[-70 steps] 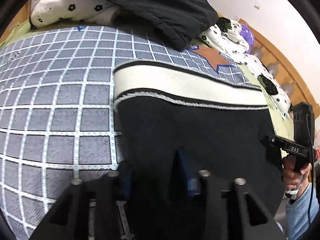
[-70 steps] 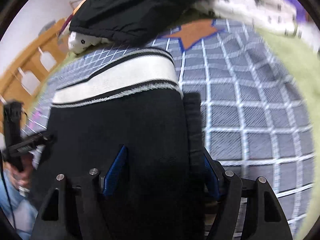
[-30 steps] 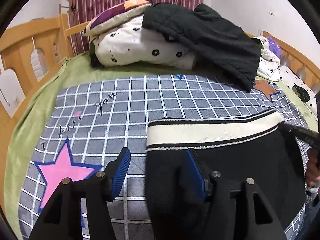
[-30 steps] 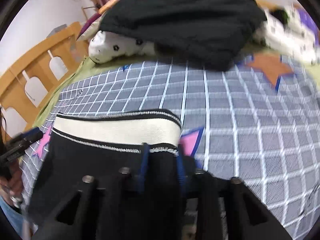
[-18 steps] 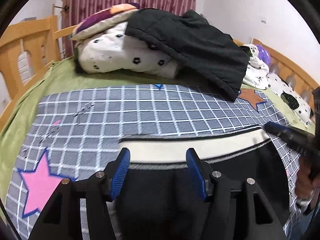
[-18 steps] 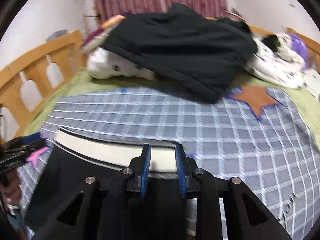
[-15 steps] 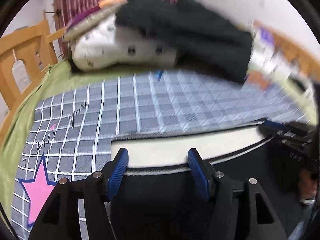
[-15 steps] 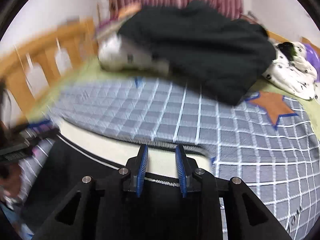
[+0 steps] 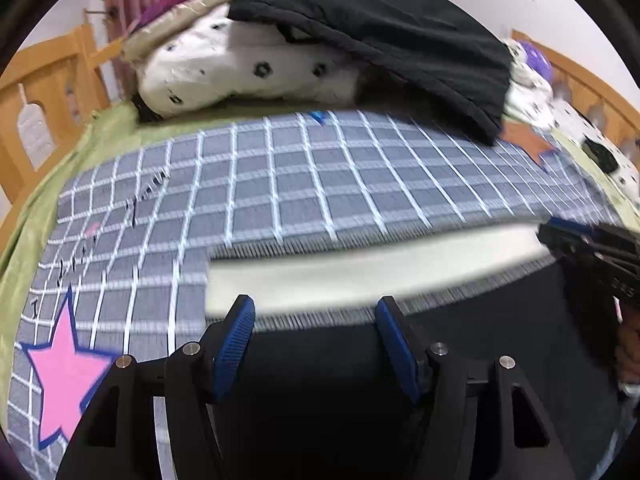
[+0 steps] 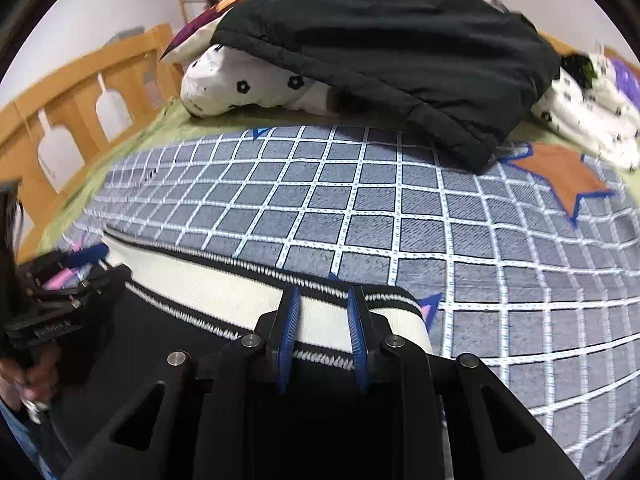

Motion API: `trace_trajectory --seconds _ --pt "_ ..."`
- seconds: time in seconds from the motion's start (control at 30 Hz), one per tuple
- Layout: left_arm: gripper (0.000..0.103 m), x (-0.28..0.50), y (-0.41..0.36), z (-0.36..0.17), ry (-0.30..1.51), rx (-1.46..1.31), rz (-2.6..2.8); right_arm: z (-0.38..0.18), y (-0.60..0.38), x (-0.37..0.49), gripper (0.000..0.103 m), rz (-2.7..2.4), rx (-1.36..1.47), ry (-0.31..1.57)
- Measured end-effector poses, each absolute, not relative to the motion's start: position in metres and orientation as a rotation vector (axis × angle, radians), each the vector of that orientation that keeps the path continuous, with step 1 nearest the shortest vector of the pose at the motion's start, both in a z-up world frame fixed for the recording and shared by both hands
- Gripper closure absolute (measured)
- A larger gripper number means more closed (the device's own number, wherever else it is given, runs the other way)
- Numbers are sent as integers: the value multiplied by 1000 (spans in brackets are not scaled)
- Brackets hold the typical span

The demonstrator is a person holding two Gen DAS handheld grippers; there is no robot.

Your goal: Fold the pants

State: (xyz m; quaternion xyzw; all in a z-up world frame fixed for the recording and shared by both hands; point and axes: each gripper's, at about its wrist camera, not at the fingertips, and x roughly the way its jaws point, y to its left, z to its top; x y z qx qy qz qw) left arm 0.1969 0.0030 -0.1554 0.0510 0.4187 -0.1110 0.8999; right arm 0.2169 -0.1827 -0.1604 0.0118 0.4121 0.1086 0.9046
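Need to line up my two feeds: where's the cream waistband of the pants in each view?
Left wrist: the cream waistband runs across the lower middle, just beyond the left claw.
Right wrist: it slants across the lower left, beneath the right claw.
Shared landmark: the black jacket.

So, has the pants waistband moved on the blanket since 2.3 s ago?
Yes. The waistband has come back toward the near edge, away from the black jacket; much more checked blanket lies between them.
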Motion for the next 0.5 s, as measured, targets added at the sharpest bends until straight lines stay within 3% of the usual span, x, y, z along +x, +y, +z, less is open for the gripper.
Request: trace_trajectory --seconds 0.13,0.5 --pt "43 141 3 -148 892 163 -377 -144 -182 168 62 198 -39 852" --pt "42 -9 63 -171 836 103 -356 -164 -188 24 58 215 -45 811"
